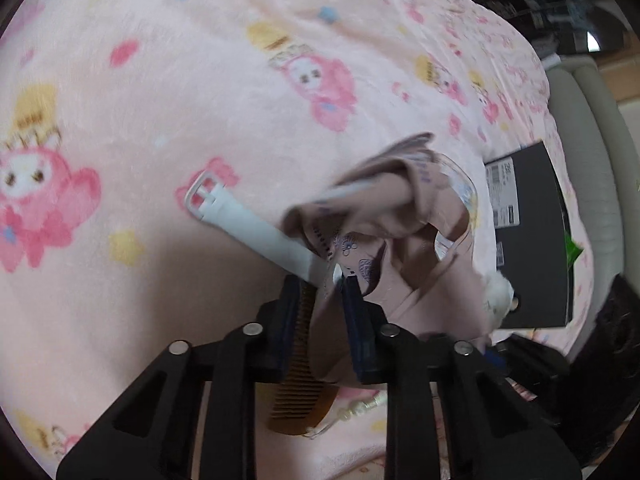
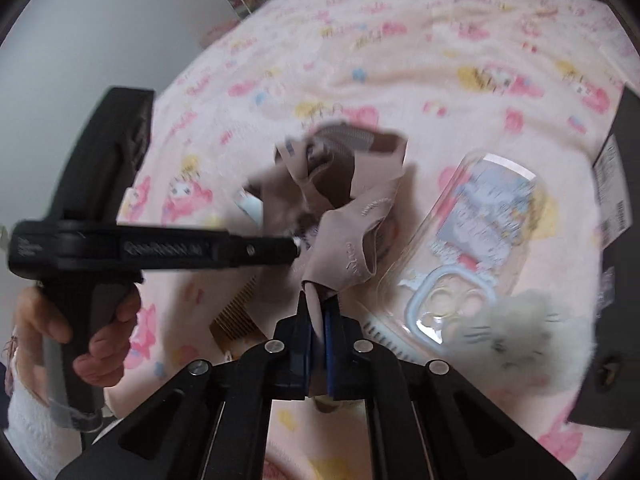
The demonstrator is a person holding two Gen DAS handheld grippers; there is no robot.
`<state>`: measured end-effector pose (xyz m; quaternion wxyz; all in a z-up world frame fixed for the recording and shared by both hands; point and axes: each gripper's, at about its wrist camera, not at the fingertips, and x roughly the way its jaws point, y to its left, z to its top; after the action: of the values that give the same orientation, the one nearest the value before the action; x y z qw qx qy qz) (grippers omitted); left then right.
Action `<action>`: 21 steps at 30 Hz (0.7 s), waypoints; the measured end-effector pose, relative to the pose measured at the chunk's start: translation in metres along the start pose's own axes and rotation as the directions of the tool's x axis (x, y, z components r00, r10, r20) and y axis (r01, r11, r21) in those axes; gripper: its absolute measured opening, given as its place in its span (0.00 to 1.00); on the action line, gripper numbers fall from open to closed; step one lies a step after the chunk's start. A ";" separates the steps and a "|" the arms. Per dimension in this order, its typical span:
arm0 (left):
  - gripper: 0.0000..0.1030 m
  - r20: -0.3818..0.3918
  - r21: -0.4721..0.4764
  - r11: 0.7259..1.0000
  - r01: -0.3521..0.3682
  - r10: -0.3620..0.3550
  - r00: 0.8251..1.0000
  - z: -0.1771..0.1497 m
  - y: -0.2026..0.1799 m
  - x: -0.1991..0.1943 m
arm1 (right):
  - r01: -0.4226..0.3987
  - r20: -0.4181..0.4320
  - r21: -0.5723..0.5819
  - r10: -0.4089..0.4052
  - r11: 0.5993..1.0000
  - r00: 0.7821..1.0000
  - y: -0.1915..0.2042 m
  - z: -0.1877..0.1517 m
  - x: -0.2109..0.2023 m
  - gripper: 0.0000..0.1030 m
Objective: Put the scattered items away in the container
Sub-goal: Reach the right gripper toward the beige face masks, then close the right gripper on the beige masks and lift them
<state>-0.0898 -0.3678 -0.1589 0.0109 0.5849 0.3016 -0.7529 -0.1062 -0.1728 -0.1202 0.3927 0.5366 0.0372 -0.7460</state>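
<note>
A beige cloth (image 1: 400, 208) (image 2: 352, 216) lies crumpled on the pink cartoon blanket (image 1: 160, 100). My left gripper (image 1: 321, 280) is shut on its near edge. In the right wrist view a hand (image 2: 108, 344) holds that left gripper (image 2: 296, 246), whose tip meets the cloth from the left. My right gripper (image 2: 318, 302) is shut on another fold of the same cloth. A white watch strap (image 1: 240, 216) pokes out from under the cloth. A brown comb (image 1: 296, 400) (image 2: 236, 312) lies beneath the left fingers. The black box (image 1: 532, 240) (image 2: 624, 200) sits at the blanket's right edge.
A clear phone case (image 2: 480, 216) with a cartoon print lies right of the cloth, with a white fluffy pom-pom (image 2: 528, 332) (image 1: 498, 288) at its near end. Beyond the blanket's right edge are a pale padded surface (image 1: 592, 160) and dark clutter.
</note>
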 end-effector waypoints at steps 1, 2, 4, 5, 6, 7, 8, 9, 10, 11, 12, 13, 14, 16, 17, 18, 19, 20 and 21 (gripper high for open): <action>0.18 0.009 0.021 1.000 0.000 -0.001 1.000 -0.003 -0.008 -0.006 | 0.000 0.016 -0.003 0.000 1.000 1.000 0.001 -0.001 -0.009 0.03; 0.18 0.017 0.037 0.999 0.009 -0.010 1.000 -0.007 -0.017 -0.013 | -0.002 0.042 -0.010 0.002 1.000 0.999 0.001 -0.004 -0.023 0.03; 0.18 0.031 0.074 0.997 0.021 -0.023 0.999 -0.017 -0.036 -0.026 | 0.002 0.078 -0.022 0.000 1.000 0.997 0.002 -0.014 -0.051 0.03; 0.18 0.031 0.091 0.995 0.026 -0.029 0.999 -0.022 -0.045 -0.031 | 0.001 0.099 -0.033 0.002 0.999 0.995 0.002 -0.023 -0.069 0.03; 0.18 0.023 0.117 0.992 0.041 -0.044 0.999 -0.029 -0.056 -0.035 | -0.006 0.119 -0.045 0.011 0.999 0.993 0.001 -0.035 -0.086 0.03; 0.18 0.020 0.152 0.987 0.054 -0.058 0.998 -0.038 -0.071 -0.038 | -0.010 0.131 -0.046 0.016 0.999 0.991 0.000 -0.046 -0.101 0.03; 0.18 0.021 0.175 0.983 0.052 -0.057 0.998 -0.045 -0.082 -0.039 | -0.009 0.145 -0.040 0.015 0.999 0.989 -0.002 -0.058 -0.117 0.03; 0.18 0.022 0.195 0.980 0.044 -0.049 0.999 -0.051 -0.093 -0.038 | -0.001 0.160 -0.032 0.006 0.999 0.987 -0.006 -0.068 -0.130 0.03; 0.19 0.017 0.214 0.976 0.035 -0.039 0.999 -0.056 -0.106 -0.035 | 0.008 0.176 -0.016 -0.005 1.000 0.984 -0.012 -0.080 -0.144 0.03; 0.25 0.007 0.222 0.974 0.035 -0.037 0.999 -0.059 -0.114 -0.031 | 0.013 0.182 -0.002 -0.012 1.000 0.983 -0.017 -0.086 -0.147 0.03; 0.33 -0.009 0.214 0.976 0.038 -0.037 0.999 -0.061 -0.123 -0.024 | 0.019 0.189 0.014 -0.022 1.000 0.982 -0.023 -0.093 -0.152 0.03; 0.37 -0.021 0.201 0.979 0.034 -0.030 0.999 -0.061 -0.129 -0.019 | 0.026 0.189 0.034 -0.032 0.999 0.981 -0.029 -0.097 -0.155 0.03; 0.45 -0.023 0.191 0.982 0.017 -0.013 1.000 -0.059 -0.134 -0.013 | 0.030 0.184 0.052 -0.039 0.998 0.982 -0.034 -0.102 -0.158 0.03; 0.50 -0.005 0.158 0.986 -0.051 0.052 0.999 -0.058 -0.136 -0.007 | 0.025 0.189 0.056 -0.035 0.998 0.981 -0.040 -0.107 -0.165 0.03; 0.58 -0.003 0.141 0.987 -0.071 0.072 0.997 -0.057 -0.134 -0.005 | 0.019 0.190 0.056 -0.029 0.998 0.981 -0.042 -0.109 -0.167 0.03; 0.66 -0.007 0.112 0.990 -0.088 0.089 0.996 -0.055 -0.131 0.000 | 0.011 0.183 0.057 -0.021 0.998 0.983 -0.043 -0.109 -0.166 0.03; 0.70 -0.013 0.094 0.990 -0.105 0.106 0.994 -0.057 -0.126 0.004 | 0.007 0.175 0.059 -0.017 0.998 0.984 -0.045 -0.110 -0.163 0.03; 0.72 -0.029 0.084 0.988 -0.129 0.132 0.991 -0.056 -0.122 0.012 | 0.013 0.160 0.068 -0.023 0.998 0.987 -0.047 -0.110 -0.158 0.04; 0.68 -0.055 0.073 0.986 -0.147 0.151 0.987 -0.056 -0.118 0.019 | 0.022 0.144 0.079 -0.034 0.997 0.989 -0.049 -0.110 -0.153 0.04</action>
<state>-0.0904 -0.2390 -0.1312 0.0379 0.6285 0.2309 -0.7418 -0.0344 -0.0027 -0.0573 0.3627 0.4950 -0.0129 -0.7895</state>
